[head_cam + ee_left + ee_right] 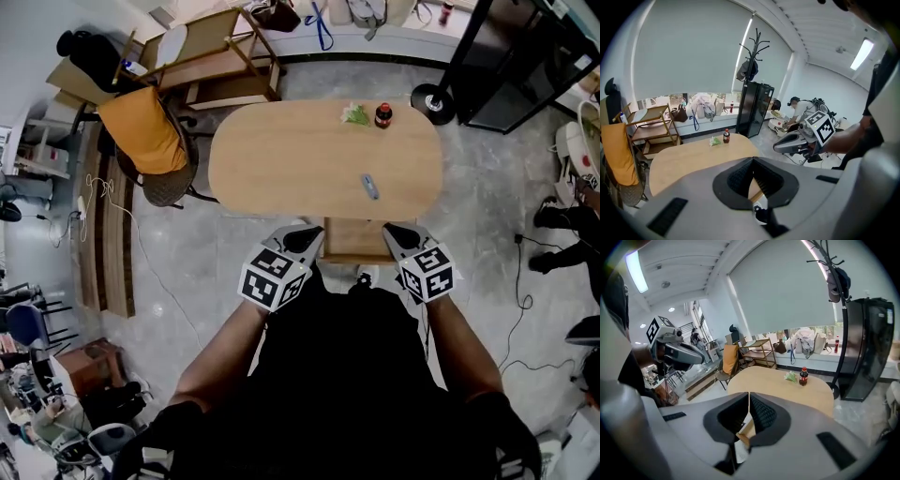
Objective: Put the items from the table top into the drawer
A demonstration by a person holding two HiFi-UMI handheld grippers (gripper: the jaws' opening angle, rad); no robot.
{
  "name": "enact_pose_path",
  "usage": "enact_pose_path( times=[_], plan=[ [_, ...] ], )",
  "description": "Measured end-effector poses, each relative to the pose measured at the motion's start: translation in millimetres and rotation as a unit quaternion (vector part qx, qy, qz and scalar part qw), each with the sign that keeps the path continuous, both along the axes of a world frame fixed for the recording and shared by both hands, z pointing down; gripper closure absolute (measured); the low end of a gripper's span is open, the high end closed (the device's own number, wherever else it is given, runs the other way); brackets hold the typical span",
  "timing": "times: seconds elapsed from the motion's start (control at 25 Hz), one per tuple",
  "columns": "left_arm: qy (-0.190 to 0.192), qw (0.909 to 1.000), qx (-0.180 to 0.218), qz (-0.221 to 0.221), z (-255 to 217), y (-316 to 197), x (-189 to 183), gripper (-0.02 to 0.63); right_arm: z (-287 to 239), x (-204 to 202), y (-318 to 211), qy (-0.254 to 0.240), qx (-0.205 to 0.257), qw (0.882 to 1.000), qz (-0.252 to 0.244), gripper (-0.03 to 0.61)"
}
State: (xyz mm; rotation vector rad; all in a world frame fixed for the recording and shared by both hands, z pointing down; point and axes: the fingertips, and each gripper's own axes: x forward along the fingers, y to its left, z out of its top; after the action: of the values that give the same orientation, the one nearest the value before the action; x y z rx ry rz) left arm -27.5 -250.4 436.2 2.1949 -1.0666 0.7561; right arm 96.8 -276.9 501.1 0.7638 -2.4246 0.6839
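step: start, nothing picked off surface (281,159) | left gripper (307,236) closed, empty | right gripper (396,234) closed, empty | both beside drawer (354,242) | next: likely open jaws, reach blue item (369,186)

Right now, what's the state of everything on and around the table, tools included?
Drawer: pulled open at the near edge of the table.
Bottle: upright, cap on, far edge.
Green packet: lying flat, far edge.
Blue item: lying flat, right of middle.
Left tool: shut, empty.
Right tool: shut, empty.
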Motion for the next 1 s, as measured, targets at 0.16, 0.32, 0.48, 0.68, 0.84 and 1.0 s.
enact_pose_path(
  times=[0.16, 0.32, 0.48, 0.68, 0.84, 1.0],
  plan=[
    [-0.003, 0.9995, -0.009, 0.029, 16.9, -32.4, -19.3, 0.609, 31.2, -15.0, -18.0, 0.035, -0.017, 0.999, 0.014, 0.574],
    [-0.016, 0.9951, -0.035, 0.091, 47.3, -64.4, -35.7, 0.609, 80.4, -25.2, -38.4, 0.105, -0.035, 0.993, 0.034, 0.574],
    [-0.026, 0.9863, -0.064, 0.150, 86.0, -98.7, -50.8, 0.609, 142.9, -32.6, -47.4, 0.167, -0.074, 0.982, 0.057, 0.574],
    [-0.031, 0.9797, -0.093, 0.175, 145.6, -137.5, -75.9, 0.609, 227.2, -40.6, -68.5, 0.245, -0.118, 0.961, 0.042, 0.572],
    [-0.032, 0.9733, -0.122, 0.192, 183.0, -143.6, -85.0, 0.609, 293.3, -36.1, -87.9, 0.269, -0.167, 0.947, 0.060, 0.536],
    [-0.048, 0.9593, -0.135, 0.243, 208.9, -137.7, -86.8, 0.609, 342.6, -33.7, -116.1, 0.291, -0.181, 0.936, 0.074, 0.479]
  ],
)
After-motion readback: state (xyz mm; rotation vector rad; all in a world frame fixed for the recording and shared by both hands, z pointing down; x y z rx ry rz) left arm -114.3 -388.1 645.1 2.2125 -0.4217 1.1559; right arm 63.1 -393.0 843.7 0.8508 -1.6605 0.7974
